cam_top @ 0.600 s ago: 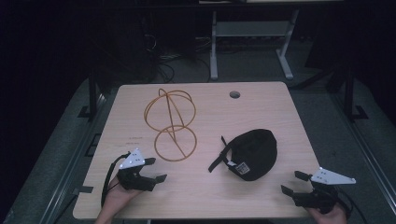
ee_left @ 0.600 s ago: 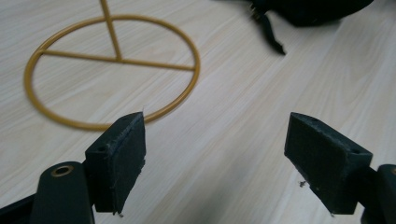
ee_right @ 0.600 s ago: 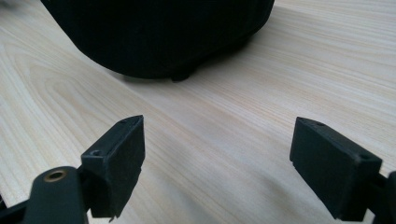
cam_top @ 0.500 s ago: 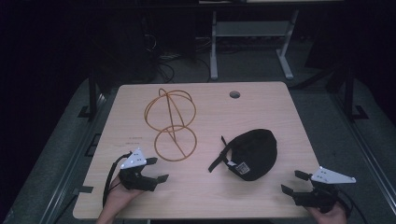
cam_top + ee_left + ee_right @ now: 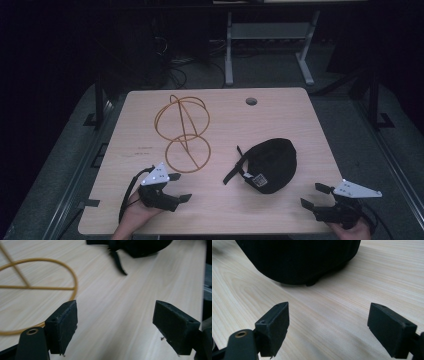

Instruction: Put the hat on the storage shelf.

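— What do we count on the surface (image 5: 280, 210)?

— We count two things. One is a black cap (image 5: 270, 165), lying right of centre toward the near edge, with its strap (image 5: 234, 170) trailing out to the left. The other is a yellow wire frame (image 5: 182, 130) made of hoops, left of centre; we see one flat ring lying nearest us and a rounder cage of crossing hoops behind it. The cap and the frame are near each other but apart.

— And the tongs?

— Two pairs, one in each hand. The left tongs (image 5: 181, 187) sit at the near left, just in front of the frame's flat ring, held by one hand (image 5: 135, 215). In the left gripper view we see the left tongs (image 5: 115, 327) spread wide with bare wood between the jaws and nothing gripped; the yellow ring (image 5: 37, 287) curves just beyond the left jaw, and the cap's strap (image 5: 117, 262) lies farther ahead.

— The right pair?

— The right tongs (image 5: 314, 196) rest at the near right corner, held by the other hand (image 5: 350, 230). In the right gripper view the right tongs (image 5: 327, 327) are likewise wide apart and hold nothing, with the cap (image 5: 297, 260) looming ahead, not touching either jaw.

— Anything else?

— One round hole (image 5: 251, 101) in the surface near its far edge.
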`<state>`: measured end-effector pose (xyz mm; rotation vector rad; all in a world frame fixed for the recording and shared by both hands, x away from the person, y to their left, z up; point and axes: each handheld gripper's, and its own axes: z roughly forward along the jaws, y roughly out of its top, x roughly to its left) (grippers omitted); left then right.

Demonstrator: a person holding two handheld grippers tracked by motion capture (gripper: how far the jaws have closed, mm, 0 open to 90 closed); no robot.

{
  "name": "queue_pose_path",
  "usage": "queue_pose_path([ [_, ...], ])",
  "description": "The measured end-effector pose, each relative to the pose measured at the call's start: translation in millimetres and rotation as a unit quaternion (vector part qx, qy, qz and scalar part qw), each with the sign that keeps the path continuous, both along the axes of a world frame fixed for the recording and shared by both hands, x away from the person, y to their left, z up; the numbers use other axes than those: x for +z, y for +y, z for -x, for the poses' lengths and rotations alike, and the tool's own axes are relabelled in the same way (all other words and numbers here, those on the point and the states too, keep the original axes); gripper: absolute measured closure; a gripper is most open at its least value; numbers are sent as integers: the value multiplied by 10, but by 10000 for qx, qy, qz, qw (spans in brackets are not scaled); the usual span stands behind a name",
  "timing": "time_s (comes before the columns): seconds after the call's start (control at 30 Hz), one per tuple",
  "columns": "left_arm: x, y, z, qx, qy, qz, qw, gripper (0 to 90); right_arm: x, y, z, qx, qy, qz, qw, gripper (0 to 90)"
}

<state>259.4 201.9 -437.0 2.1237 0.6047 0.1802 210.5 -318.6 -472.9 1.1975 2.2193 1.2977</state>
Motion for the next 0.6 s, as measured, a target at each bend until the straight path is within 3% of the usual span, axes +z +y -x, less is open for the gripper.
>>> queue_pose_path([
  [0.23, 86, -266, 9, -306, -22, 56, 9995, 196, 0, -16, -2, -35, -6, -30, 10000, 171],
  [0.43, 134, -362, 17, -428, -26, 60, 9991, 196, 14, -3, 40, -119, -61, -114, 9998, 170],
  [0.6, 218, -537, -6, -619, -45, 59, 9981, 196, 7, 3, 29, -106, -45, -103, 9999, 170],
])
